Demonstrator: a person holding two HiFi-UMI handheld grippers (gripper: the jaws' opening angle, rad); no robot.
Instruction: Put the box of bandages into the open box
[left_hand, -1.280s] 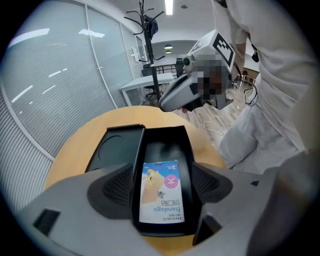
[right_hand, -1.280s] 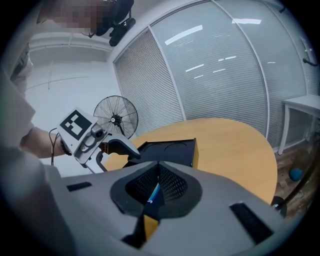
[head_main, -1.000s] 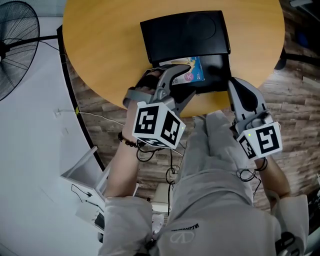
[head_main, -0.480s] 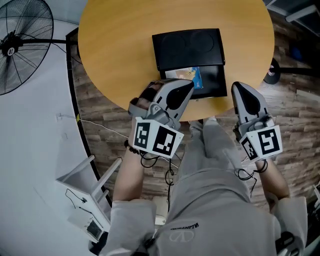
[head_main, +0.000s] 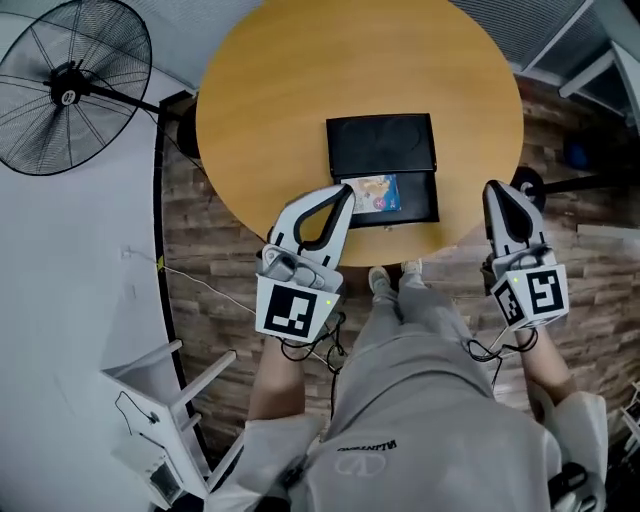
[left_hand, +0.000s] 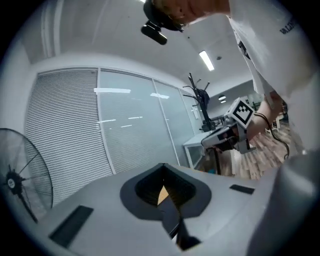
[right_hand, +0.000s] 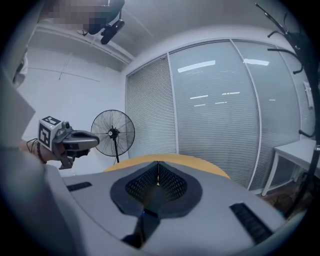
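The box of bandages, pale with a blue end, lies inside the open black box on the round wooden table; the black lid stands folded back behind it. My left gripper is shut and empty, its tip just left of the bandage box at the table's near edge. My right gripper is shut with nothing in it, off the table's right edge over the floor. Both gripper views point up at the room, with the jaws closed together.
A black standing fan is at the far left beside the table. White furniture stands on the wood floor at lower left. A person's legs and shoes are below the table's near edge. Blinds line the room.
The left gripper let go of the bandage box inside the open box, shut, and drew back toward the table's near edge. The head view has risen, so the table looks smaller.
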